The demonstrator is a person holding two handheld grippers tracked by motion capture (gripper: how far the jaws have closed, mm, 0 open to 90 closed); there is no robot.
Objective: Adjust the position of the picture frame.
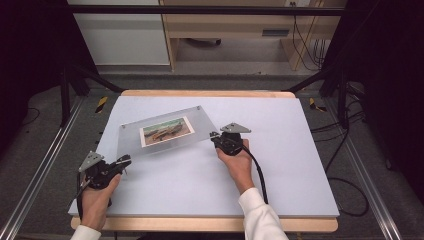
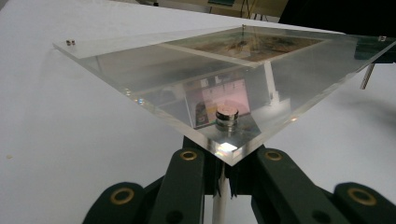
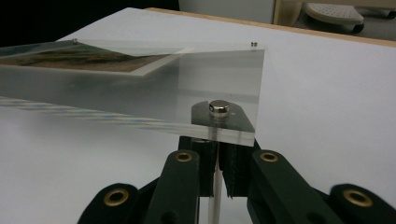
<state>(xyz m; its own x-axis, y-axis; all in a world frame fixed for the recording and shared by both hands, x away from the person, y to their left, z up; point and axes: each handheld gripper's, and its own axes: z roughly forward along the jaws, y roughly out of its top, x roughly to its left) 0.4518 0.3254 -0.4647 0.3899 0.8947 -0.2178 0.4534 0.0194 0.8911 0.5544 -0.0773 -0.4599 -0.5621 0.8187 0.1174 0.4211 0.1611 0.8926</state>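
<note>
Near the centre of the white bench (image 1: pixel 210 175), seen from above: clear acrylic frame (image 1: pixel 165 131) with a landscape photo (image 1: pixel 167 131) inside, held up off the surface, its left side lower and nearer the person. Left gripper (image 1: pixel 120 162) at about 7 o'clock from the frame, fingers closed on a thin post under that corner. Right gripper (image 1: pixel 216 136) at about 3 o'clock, fingers likewise closed on the post under its corner. Hands and white sleeves entering from 6 o'clock.

From the left gripper's camera: frame corner (image 2: pixel 229 149) right above the black fingers (image 2: pixel 187 186), a small round metal stud (image 2: pixel 227 114) on top of it, a pale post (image 2: pixel 220 205) clamped between them.

From the right gripper's camera: another stud (image 3: pixel 219 108) on the frame corner, a post (image 3: pixel 215 191) pinched between the fingers (image 3: pixel 180 186), photo toward 10 o'clock.
</note>
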